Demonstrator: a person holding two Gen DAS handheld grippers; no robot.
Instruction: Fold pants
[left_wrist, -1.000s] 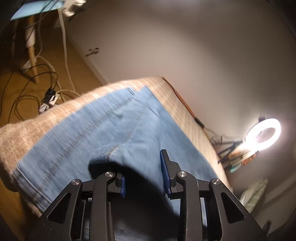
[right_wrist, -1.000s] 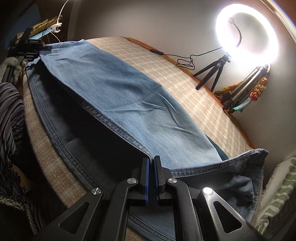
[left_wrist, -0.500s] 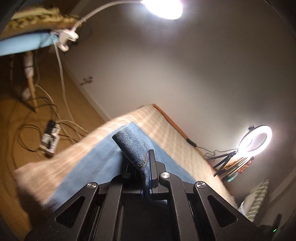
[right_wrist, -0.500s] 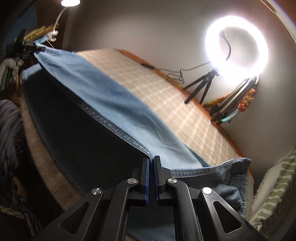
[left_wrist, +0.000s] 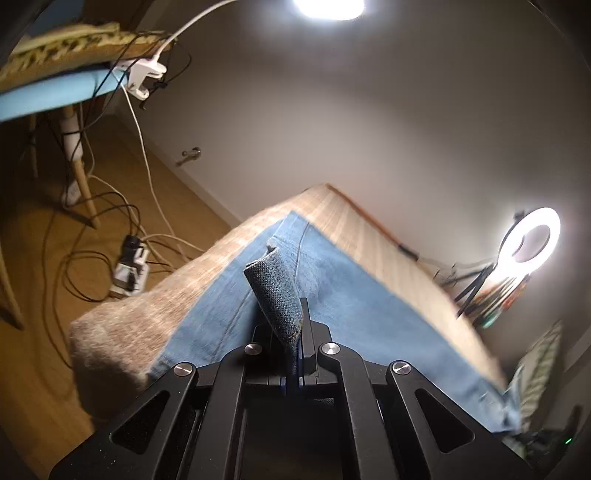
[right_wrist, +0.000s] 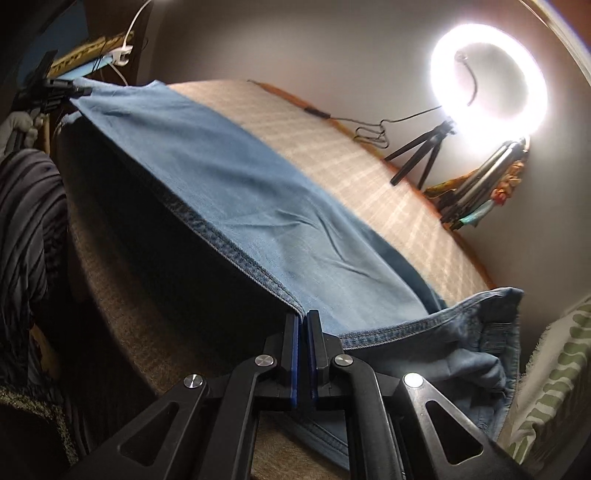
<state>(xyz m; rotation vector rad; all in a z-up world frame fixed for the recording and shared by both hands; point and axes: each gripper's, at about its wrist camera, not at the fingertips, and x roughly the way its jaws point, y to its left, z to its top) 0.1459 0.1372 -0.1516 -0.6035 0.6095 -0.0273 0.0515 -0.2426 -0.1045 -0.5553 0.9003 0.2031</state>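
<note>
Both grippers, left (left_wrist: 295, 347) & right (right_wrist: 303, 339), clamped on light-blue denim pants (right_wrist: 258, 206) over beige checked mattress (right_wrist: 351, 155). Glowing ring light w/ tripod (right_wrist: 487, 74) near far edge; cables, power strip (left_wrist: 129, 269) on floor.

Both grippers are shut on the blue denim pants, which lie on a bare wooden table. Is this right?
Not quite: both the left gripper and right gripper are shut on the blue denim pants, but these lie on a beige checked bed cover, as the right wrist view shows.
</note>
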